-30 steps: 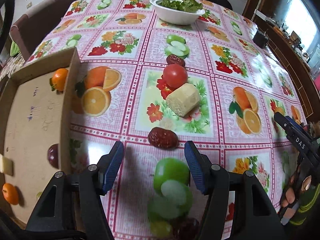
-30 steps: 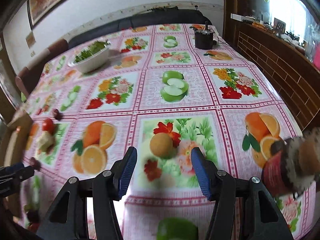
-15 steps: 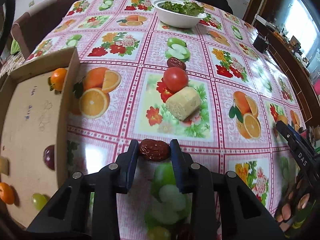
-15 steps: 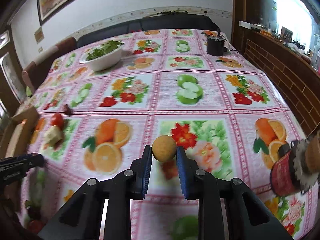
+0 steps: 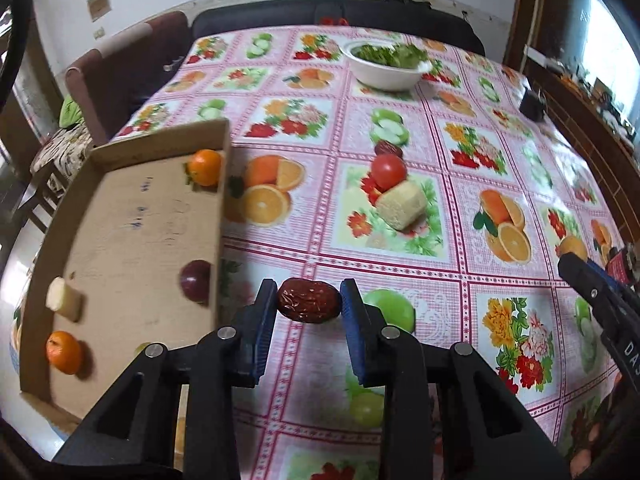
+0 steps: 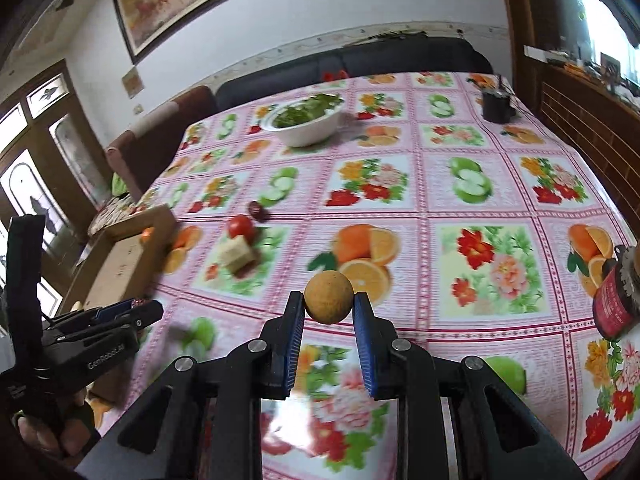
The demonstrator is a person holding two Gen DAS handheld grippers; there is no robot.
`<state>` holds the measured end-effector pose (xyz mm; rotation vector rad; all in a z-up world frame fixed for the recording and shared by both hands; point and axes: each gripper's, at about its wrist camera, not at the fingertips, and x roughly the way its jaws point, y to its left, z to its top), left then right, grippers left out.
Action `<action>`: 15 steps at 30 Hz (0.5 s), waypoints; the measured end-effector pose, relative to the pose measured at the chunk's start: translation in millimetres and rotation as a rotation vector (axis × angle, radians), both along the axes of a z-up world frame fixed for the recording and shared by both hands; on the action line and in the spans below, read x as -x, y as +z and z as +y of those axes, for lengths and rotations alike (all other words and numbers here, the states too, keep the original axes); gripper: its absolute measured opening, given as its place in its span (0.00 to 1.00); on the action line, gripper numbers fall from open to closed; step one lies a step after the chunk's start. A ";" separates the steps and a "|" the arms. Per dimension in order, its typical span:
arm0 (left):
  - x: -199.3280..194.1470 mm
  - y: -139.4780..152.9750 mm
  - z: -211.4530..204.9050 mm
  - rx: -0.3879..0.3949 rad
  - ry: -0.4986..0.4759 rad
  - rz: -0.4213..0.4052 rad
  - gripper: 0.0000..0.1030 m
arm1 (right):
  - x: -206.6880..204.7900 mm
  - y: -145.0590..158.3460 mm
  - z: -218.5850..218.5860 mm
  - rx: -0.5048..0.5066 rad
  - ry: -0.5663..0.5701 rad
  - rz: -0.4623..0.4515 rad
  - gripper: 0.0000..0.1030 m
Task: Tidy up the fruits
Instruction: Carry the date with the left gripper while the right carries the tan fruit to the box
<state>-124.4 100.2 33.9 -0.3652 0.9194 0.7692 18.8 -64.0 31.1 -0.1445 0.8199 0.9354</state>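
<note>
My left gripper [image 5: 309, 300] is shut on a wrinkled dark red date [image 5: 309, 300], held above the fruit-print tablecloth just right of the cardboard tray [image 5: 120, 216]. In the tray lie two oranges [image 5: 205, 167], a purple plum [image 5: 196, 280] and a pale chunk [image 5: 62, 300]. My right gripper [image 6: 328, 304] is shut on a small round tan fruit [image 6: 329, 297], lifted off the cloth. A red tomato [image 5: 388, 170], a pale yellow block [image 5: 402, 205] and another date [image 5: 389, 148] sit mid-table. The left gripper [image 6: 132, 308] also shows at the left of the right wrist view.
A white bowl of greens [image 5: 386, 65] stands at the far side. A dark cup [image 6: 496, 105] is at the far right, and a red-labelled jar [image 6: 614, 300] near the right edge. A dark sofa and brown chair line the table's far and left sides.
Both grippers closed, the left on the date, the right on the tan fruit, and lifted them off the cloth. The views tilted up and shifted toward the tray side.
</note>
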 end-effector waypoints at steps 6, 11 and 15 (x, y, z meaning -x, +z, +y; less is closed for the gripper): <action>18.1 6.2 7.9 0.006 0.031 -0.024 0.29 | 19.5 10.9 10.4 -0.009 0.045 -0.022 0.25; 34.1 10.4 12.7 0.002 0.060 -0.044 0.29 | 31.5 15.9 17.8 -0.008 0.071 -0.036 0.25; 43.9 15.9 16.7 -0.018 0.077 -0.054 0.29 | 37.6 21.5 23.5 -0.011 0.087 -0.047 0.25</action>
